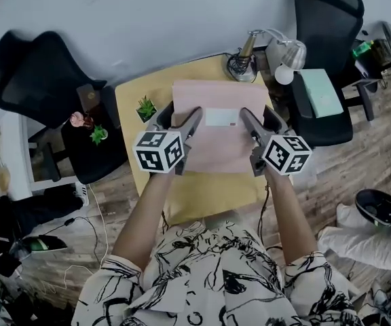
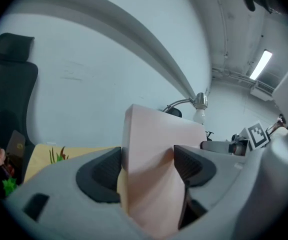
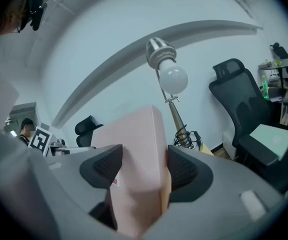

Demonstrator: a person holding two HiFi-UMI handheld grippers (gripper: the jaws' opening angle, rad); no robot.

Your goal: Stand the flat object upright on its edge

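clamping the pink box (image 1: 216, 151) at nine and three o'clock, left gripper (image 1: 179, 118) and right gripper (image 1: 262, 119), we next tip it onto its edge.

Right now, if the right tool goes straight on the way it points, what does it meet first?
The right tool is clamped on the pink box, which would travel with it. Beyond that, probably the desk lamp, just right of centre, though depth is unclear.
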